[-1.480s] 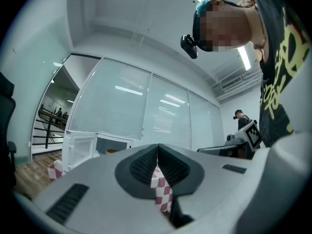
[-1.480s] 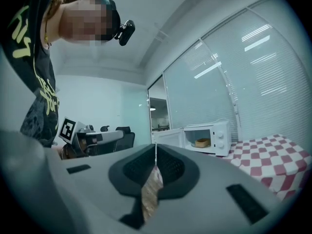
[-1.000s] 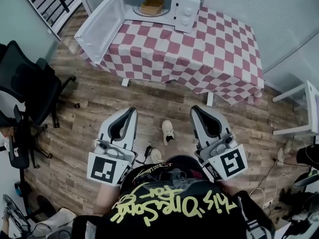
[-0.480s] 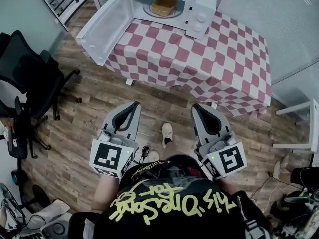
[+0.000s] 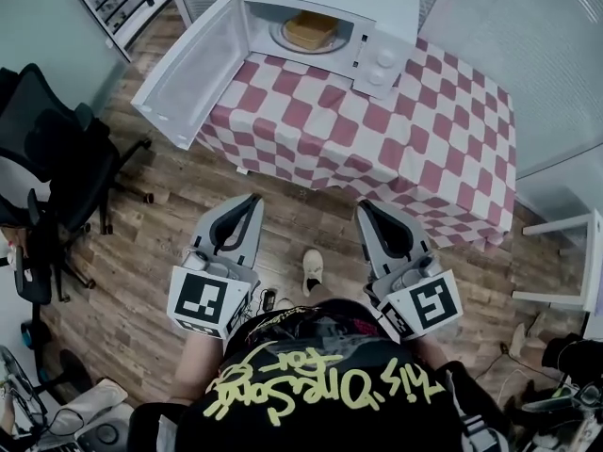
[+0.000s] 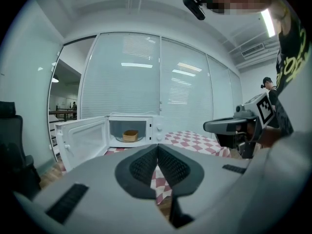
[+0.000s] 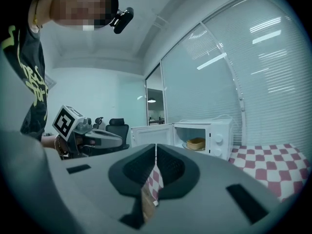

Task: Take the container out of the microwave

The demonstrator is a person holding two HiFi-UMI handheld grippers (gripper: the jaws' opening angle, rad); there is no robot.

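Tan squarish container (image 5: pixel 310 28) on plate, inside open white microwave (image 5: pixel 377 17)

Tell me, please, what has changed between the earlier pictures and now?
The person has stepped toward the table, so the microwave sits lower and nearer in the head view. The left gripper and the right gripper came forward with the person. Unchanged: both grippers are shut and empty, the microwave door is open, and the container is inside.

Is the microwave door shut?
No, the microwave door stands wide open to the left, with the yellow container showing inside.
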